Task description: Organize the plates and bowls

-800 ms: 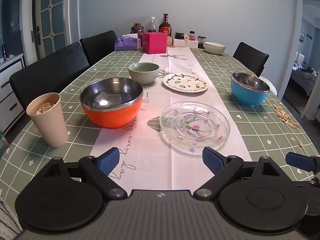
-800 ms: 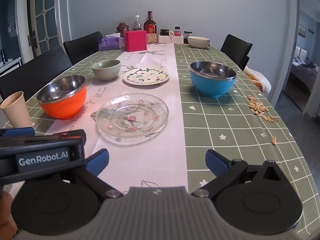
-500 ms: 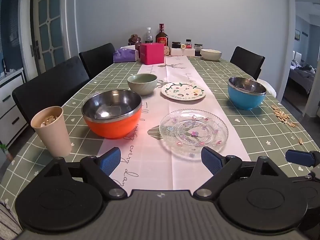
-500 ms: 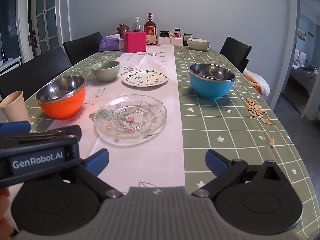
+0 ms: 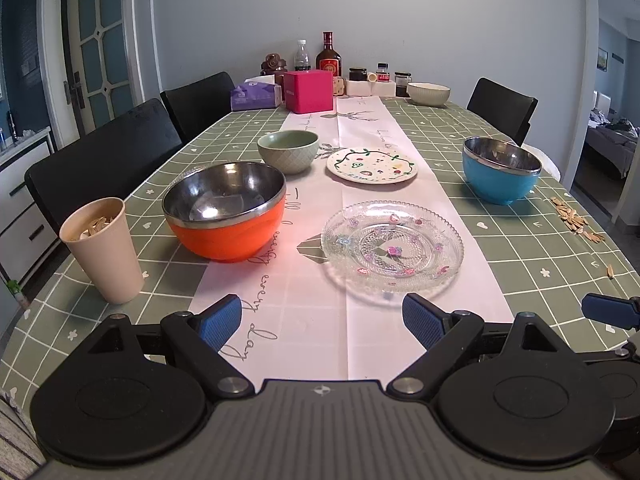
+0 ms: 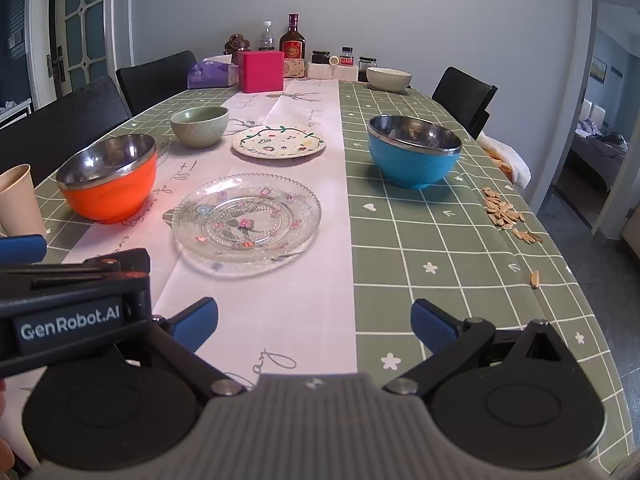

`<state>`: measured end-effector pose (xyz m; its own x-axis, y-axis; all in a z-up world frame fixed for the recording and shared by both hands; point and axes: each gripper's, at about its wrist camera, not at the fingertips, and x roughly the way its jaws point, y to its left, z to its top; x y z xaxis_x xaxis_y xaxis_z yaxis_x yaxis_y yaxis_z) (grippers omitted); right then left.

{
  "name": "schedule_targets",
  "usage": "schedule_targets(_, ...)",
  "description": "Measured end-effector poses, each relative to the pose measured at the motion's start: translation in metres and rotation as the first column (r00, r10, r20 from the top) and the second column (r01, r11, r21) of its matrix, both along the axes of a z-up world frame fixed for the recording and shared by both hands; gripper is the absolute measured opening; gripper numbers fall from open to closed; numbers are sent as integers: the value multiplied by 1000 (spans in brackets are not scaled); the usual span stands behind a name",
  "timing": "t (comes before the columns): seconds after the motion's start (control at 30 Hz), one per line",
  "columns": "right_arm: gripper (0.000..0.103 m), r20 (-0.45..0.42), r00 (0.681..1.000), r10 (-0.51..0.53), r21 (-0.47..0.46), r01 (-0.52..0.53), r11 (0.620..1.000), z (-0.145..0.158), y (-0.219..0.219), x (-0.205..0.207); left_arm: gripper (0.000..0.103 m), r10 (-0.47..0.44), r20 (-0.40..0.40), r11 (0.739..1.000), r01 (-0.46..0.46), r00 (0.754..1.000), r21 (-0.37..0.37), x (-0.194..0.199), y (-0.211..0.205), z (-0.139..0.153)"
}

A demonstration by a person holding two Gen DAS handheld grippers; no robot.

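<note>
Clearly, both sets of tongs stood wide with nothing between the blue pads: my left gripper (image 5: 322,320) and my right gripper (image 6: 314,322) hung low over the near end of the long table with its green checked cloth (image 6: 432,240).

The orange steel-lined bowl (image 5: 226,216) sat empty on the left, beside a beige paper cup (image 5: 102,248) holding pale seed husks. The blue steel-lined bowl (image 6: 414,150) stood on the right side of the cloth with a few small bits inside. A small sage-green ceramic bowl (image 5: 288,150) lay farther back, its inside hidden from me, and a white ceramic bowl (image 6: 389,79) sat at the far end. The clear patterned glass plate (image 6: 246,220) rested on the white runner just ahead of both grippers, and the white plate painted with leaves and fruit (image 5: 372,166) lay behind it.

Compared with a moment earlier, the left camera had risen and tilted, so the dishes sat lower in its view; nothing on the table had shifted.

Loose sunflower seeds (image 6: 506,214) were scattered near the right edge. A pink box (image 5: 309,90), a purple tissue pack (image 5: 256,96) and bottles crowded the far end. Black chairs (image 5: 108,156) lined the sides.
</note>
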<state>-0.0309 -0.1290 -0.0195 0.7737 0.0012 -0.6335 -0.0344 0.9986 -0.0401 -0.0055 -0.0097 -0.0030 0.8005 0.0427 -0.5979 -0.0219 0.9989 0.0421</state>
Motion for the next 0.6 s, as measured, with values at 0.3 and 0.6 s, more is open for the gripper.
schedule_targets(0.3,100,-12,1000,2,12,-2,1000,-1,-1,1,103,-1,-5,1000,1,1000,-4,1,-1,0)
schedule_targets(0.6,100,-20,1000,0,0,0,1000,-2,-1,3,103,-7,-11,1000,7,1000,2,3,-2,-2)
